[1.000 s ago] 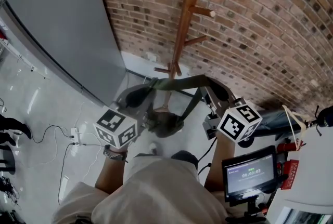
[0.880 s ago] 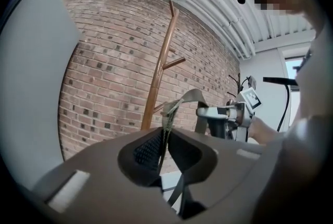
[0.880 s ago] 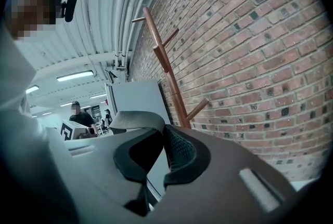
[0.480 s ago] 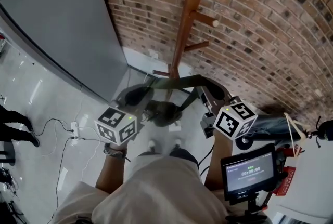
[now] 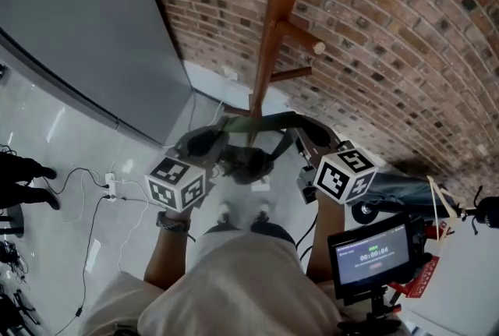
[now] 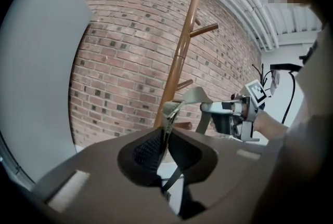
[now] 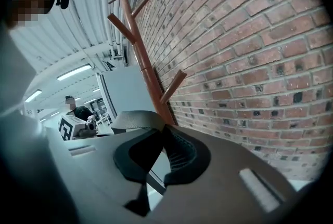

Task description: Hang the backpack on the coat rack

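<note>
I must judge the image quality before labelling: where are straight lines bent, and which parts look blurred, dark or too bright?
Head view: the courses of the brick wall bow outward; the coat rack is sharp, the backpack dark and soft. Left gripper view: strong fisheye, black corners; the near body of the left hand-held gripper is blurred. Right gripper view: same fisheye; the ceiling lights blow out white.

Left gripper (image 6: 165, 132): I see its jaws pressed together on the backpack strap (image 6: 188, 96).
Strap: it runs across to the right gripper (image 6: 208, 108).
Coat rack (image 6: 179, 56): upright behind, before the brick wall (image 6: 119, 62).
</note>
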